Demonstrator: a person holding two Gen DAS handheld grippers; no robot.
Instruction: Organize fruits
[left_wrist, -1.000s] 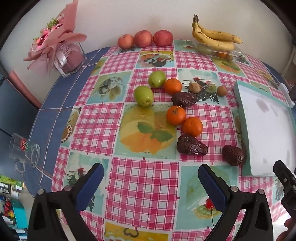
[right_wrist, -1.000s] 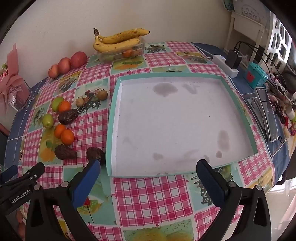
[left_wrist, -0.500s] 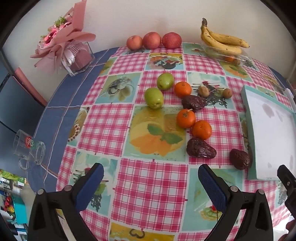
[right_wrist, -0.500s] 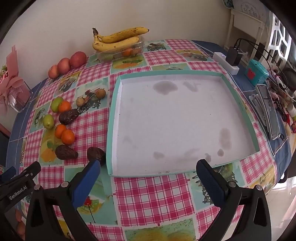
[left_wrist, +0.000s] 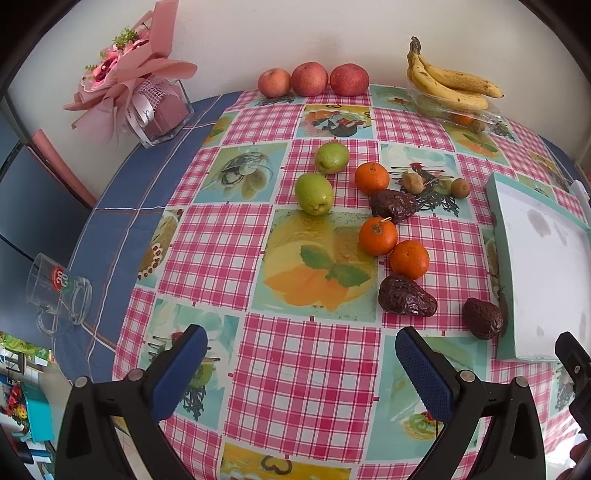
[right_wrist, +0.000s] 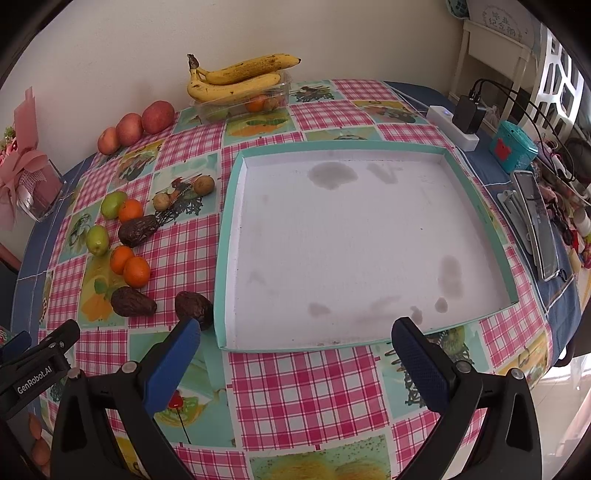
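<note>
Both jaws spread, empty. Left gripper (left_wrist: 297, 365) is hovering; wrinkled dark-brown avocado (left_wrist: 406, 296) lying at 1 o'clock, beside shallow teal-rimmed white tray (right_wrist: 221, 258). Judgement: descend straddling its narrow width, avoiding round oranges (left_wrist: 409, 259).

Both wrist views overlook the shared tray (right_wrist: 225, 258).
</note>
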